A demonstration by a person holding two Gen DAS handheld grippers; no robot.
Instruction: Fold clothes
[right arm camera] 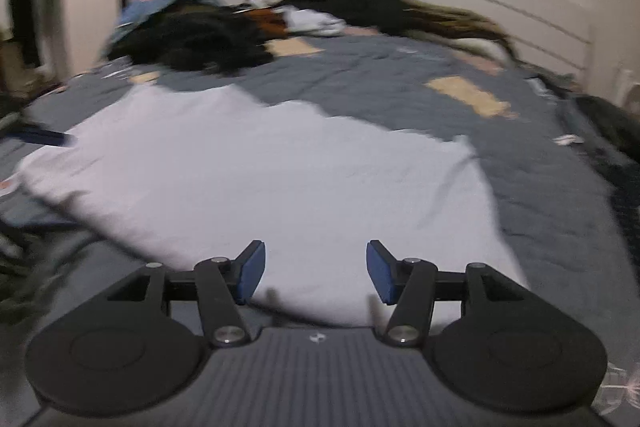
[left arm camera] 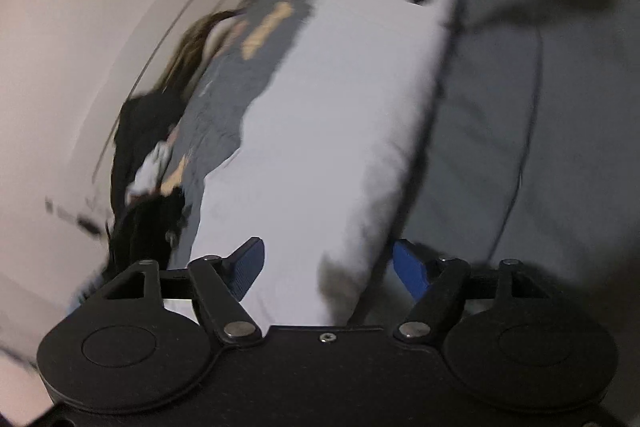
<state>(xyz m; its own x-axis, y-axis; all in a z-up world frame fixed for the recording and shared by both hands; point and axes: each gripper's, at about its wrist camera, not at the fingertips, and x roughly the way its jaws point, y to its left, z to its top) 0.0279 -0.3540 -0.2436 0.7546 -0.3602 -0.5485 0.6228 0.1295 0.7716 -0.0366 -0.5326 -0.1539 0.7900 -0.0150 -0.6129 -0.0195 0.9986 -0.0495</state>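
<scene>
Right wrist view — white garment (right arm camera: 280, 167) spread flat on grey bedspread (right arm camera: 400, 75).

Left gripper (left arm camera: 328, 269), right gripper (right arm camera: 316, 271) agape

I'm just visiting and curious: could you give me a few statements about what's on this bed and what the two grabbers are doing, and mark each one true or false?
1. A white garment lies spread on the grey bedspread. True.
2. The right gripper is clamped on the white garment. False: its jaws are open and hold nothing.
3. A pile of dark clothes sits at the far side of the bed. True.
4. The left gripper is shut. False: its blue fingers stand apart, with nothing between them.
5. The bedspread is plain red. False: it is grey with tan patches.
</scene>
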